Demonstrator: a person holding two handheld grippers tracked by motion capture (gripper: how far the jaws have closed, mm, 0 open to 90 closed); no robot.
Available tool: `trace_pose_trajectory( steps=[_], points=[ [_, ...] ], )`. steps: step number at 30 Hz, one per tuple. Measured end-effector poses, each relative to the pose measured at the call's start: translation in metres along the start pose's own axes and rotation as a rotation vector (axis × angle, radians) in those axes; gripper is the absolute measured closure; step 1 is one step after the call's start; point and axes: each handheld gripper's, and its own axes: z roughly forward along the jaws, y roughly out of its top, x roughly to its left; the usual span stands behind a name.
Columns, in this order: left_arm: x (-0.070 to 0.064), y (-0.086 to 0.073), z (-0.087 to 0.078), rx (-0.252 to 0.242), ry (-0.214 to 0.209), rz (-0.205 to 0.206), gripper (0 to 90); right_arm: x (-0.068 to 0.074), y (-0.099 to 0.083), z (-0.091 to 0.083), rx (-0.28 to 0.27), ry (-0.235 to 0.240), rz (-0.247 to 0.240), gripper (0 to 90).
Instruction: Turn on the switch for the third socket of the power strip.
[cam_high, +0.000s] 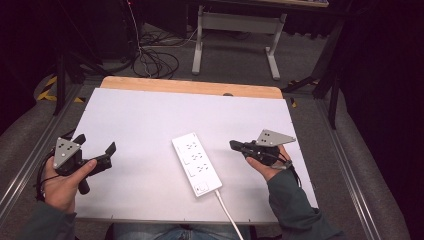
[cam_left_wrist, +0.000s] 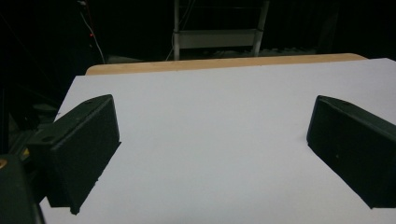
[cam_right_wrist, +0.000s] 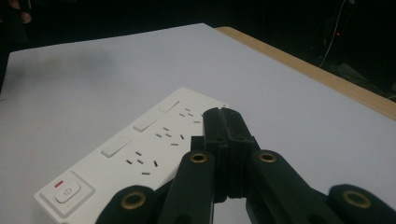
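Looks like a lab recording rig: white-topped desk (cam_high: 150, 125) with a wooden far edge, dark curtained surroundings, grey carpet floor (cam_high: 240, 55). Loose cables (cam_high: 150, 60) coil on the floor behind, next to another desk's white metal frame (cam_high: 235, 30), with yellow-black hazard tape (cam_high: 47, 90) at the left.

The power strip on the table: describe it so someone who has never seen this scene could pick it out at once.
Start at the white rectangular table top with a wooden strip along its far edge. Near its middle, between the left claw and the right claw, lies a long white plastic power strip, set diagonally. It has three socket groups, a power button at the near end, and a white cable running off the near edge.
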Motion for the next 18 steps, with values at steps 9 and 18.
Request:
trace_pose_trajectory(
  steps=[9, 18],
  points=[
    [0.0008, -0.0003, 0.0004, 0.003, 0.001, -0.004, 3.1, -0.0003, -0.0014, -0.0005, -0.004, 0.001, 0.008, 76.4],
    [0.0006, -0.0001, 0.0002, -0.001, 0.002, -0.004, 3.1, -0.0034, -0.0017, -0.002, -0.023, -0.012, 0.028, 47.2]
  ],
)
